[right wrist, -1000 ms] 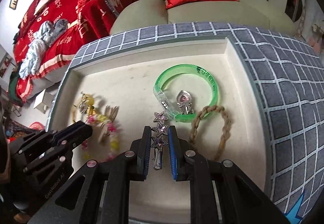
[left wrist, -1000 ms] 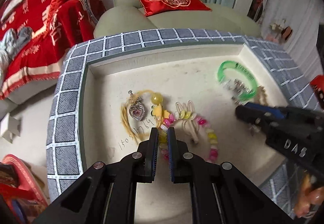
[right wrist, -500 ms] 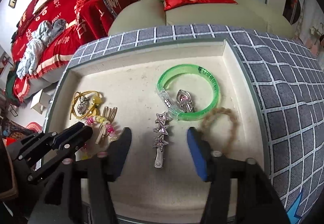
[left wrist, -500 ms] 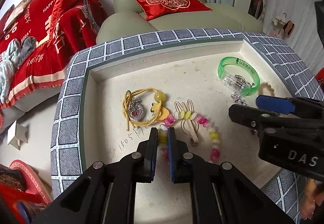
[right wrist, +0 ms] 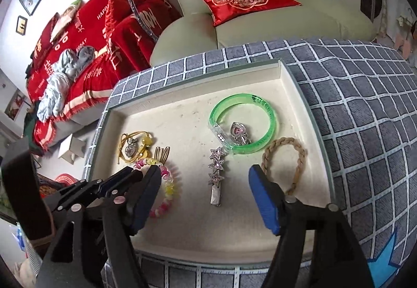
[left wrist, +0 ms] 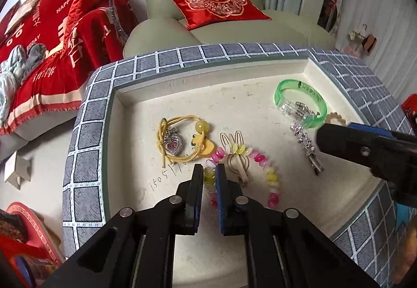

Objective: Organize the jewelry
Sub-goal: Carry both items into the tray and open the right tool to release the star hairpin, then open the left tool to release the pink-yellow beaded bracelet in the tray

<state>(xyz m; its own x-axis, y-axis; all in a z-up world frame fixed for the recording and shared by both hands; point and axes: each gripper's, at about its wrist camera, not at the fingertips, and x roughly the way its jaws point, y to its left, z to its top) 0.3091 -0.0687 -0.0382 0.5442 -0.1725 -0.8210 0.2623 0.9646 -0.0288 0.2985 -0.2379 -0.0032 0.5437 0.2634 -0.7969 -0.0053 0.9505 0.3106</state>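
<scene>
A cream tray [left wrist: 182, 95] [right wrist: 182, 116] holds the jewelry. A star hair clip [right wrist: 216, 173] [left wrist: 307, 147] lies flat in the middle. My right gripper [right wrist: 206, 183] is open wide above it, jaws apart, empty. A green bangle [right wrist: 260, 108] [left wrist: 302, 90] with a heart charm [right wrist: 238, 130] lies behind, a braided band [right wrist: 284, 155] to its right. My left gripper [left wrist: 209, 173] is nearly shut, its tips at a pink-yellow bead bracelet [left wrist: 271, 178] [right wrist: 166, 189]; I cannot see if it pinches the beads. A yellow cord with heart pendant [left wrist: 173, 144] and a rabbit clip [left wrist: 235, 155] lie beside it.
The tray is sunk in a grey checked cushion top [right wrist: 365, 116] [left wrist: 88, 116]. A green armchair with a red pillow [left wrist: 216, 1] stands behind it. A red-covered sofa [right wrist: 78, 35] is at the left.
My right gripper opened and let go of the star hair clip, which now lies on the tray. Both grippers have drawn back. The left jaws stay nearly shut.
</scene>
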